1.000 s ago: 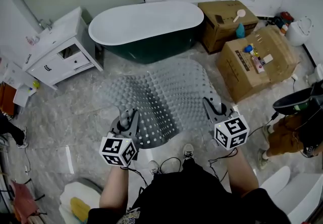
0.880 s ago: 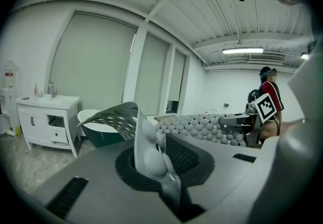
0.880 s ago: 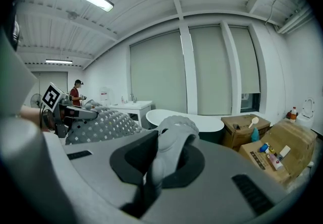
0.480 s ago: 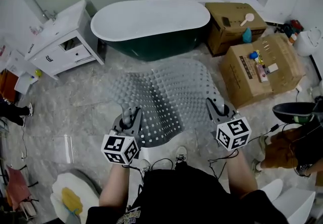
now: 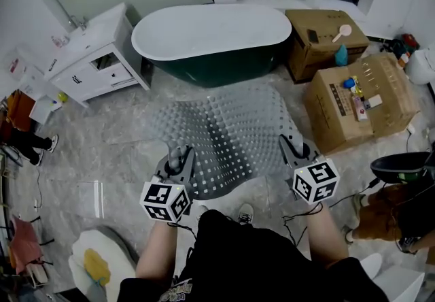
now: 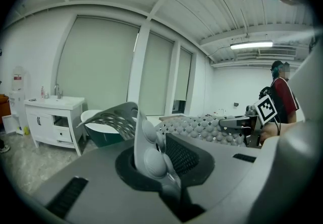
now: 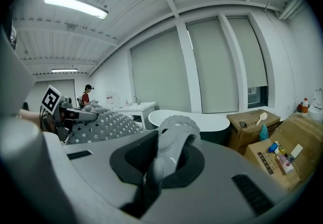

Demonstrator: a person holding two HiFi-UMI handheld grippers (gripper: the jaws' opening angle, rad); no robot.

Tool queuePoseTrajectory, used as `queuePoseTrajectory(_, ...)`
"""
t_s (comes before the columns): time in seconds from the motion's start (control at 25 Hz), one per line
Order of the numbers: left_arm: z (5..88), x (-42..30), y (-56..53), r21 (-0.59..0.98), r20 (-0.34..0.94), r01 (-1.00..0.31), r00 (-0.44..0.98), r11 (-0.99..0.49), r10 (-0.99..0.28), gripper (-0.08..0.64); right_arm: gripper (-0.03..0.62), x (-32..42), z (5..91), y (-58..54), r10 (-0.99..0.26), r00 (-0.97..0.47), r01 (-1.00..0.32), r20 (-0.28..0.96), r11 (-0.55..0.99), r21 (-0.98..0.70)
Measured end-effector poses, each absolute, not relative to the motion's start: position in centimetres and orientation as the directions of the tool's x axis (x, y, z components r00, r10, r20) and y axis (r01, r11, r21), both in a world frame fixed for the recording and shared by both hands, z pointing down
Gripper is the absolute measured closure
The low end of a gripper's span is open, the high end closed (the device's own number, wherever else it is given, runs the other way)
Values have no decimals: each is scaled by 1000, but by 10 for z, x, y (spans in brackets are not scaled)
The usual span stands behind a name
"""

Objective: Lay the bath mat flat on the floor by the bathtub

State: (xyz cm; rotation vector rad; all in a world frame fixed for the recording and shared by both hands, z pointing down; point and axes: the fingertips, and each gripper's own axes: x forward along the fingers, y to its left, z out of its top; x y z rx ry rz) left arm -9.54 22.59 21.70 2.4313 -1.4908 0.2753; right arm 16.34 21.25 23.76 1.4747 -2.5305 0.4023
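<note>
A grey bath mat (image 5: pixel 224 134) with rows of holes and bumps hangs arched between my two grippers, above the marble floor in front of the dark green bathtub (image 5: pixel 214 35). My left gripper (image 5: pixel 178 160) is shut on the mat's near left edge; in the left gripper view that edge (image 6: pixel 146 150) stands pinched between the jaws. My right gripper (image 5: pixel 293 149) is shut on the near right corner, which bulges out of the jaws (image 7: pixel 171 145) in the right gripper view. The mat's far edge droops toward the tub.
A white vanity (image 5: pixel 95 59) stands left of the tub. Two cardboard boxes (image 5: pixel 326 32) (image 5: pixel 360 100) with small items on top stand at the right. A black basin (image 5: pixel 401 161) is at far right, a white fixture (image 5: pixel 95 263) at lower left. Cables lie by my feet.
Both grippers have carried the mat a little nearer the bathtub, and the tub sits lower in the head view. Both grips are the same.
</note>
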Motion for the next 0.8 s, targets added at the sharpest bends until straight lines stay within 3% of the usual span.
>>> queuePoseTrajectory(0.8, 227, -105, 102, 176, 284, -863, 505, -473, -815, 505, 563, 162, 235, 105, -847, -425, -904, 320, 414, -105)
